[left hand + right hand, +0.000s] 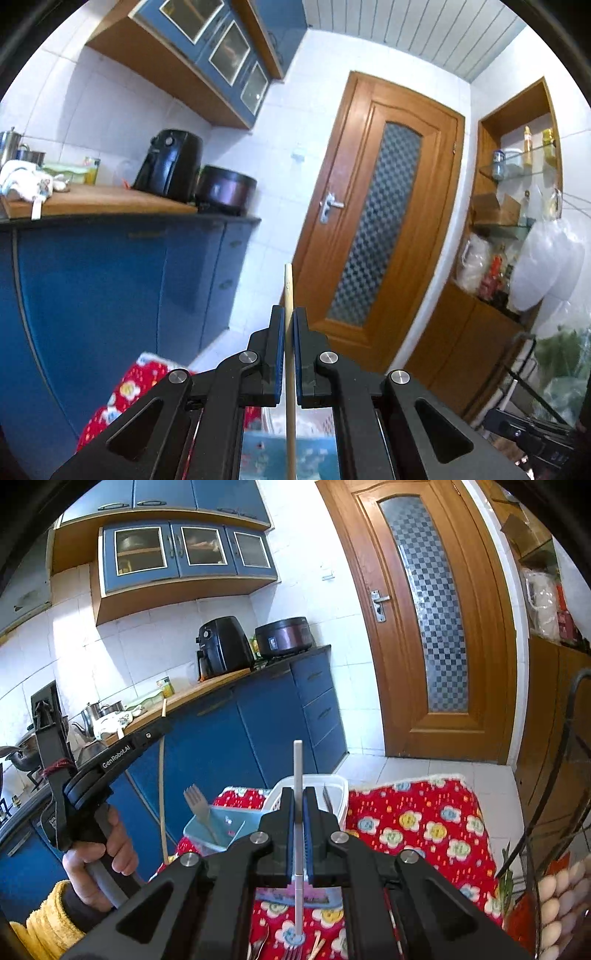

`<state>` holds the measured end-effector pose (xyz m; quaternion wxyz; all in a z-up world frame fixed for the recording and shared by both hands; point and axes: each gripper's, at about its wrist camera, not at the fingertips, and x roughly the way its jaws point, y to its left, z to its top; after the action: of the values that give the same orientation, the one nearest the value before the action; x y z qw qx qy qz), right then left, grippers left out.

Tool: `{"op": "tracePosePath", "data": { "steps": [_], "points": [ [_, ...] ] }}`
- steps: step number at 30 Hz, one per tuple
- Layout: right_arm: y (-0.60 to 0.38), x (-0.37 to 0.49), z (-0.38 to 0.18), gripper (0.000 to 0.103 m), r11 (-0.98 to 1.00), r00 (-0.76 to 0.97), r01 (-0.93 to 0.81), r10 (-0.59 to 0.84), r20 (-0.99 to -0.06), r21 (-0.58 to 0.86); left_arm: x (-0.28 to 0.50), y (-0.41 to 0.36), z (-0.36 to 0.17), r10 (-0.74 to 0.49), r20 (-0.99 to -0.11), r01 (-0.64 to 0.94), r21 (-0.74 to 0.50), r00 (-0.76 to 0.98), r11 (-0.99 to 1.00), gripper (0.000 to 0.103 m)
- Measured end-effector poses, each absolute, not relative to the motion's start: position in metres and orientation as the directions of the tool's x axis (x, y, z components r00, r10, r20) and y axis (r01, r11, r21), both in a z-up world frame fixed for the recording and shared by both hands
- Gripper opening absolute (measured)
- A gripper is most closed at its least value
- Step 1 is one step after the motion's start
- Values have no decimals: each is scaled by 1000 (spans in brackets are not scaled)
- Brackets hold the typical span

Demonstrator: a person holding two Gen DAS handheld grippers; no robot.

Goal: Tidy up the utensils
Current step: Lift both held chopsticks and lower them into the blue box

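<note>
The red flowered cloth [417, 834] covers the surface below both tongs, with a light blue holder [218, 829] at about ten o'clock from the right tongs [298, 801] and a white basket [314, 786] just behind them. The left tongs [289, 321] are clenched on a slim pale wooden chopstick [289, 291], held upright near the counter [207, 690]. The right tongs are clenched on a grey-handled fork [297, 771], its tines down at six o'clock. To do the step well, each utensil should probably be kept vertical, brought over the holder, which already carries a grey fork [197, 805], lowered inside, then released.
</note>
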<state>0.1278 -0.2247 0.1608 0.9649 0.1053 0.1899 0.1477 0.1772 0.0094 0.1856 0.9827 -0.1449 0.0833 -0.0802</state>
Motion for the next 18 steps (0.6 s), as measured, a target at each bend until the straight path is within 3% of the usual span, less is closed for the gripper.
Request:
{"op": "tracePosePath", "data": {
  "steps": [10,18],
  "points": [
    [-217,156,178,6,942,905,-251,310,-290,223,207,4,178,-105,-59,84,-278,993,957,4],
    [-210,177,166,6,951,910,-238,289,-297,195,218,2,150,-41,-60,25,-255,997,967,4]
  ]
}}
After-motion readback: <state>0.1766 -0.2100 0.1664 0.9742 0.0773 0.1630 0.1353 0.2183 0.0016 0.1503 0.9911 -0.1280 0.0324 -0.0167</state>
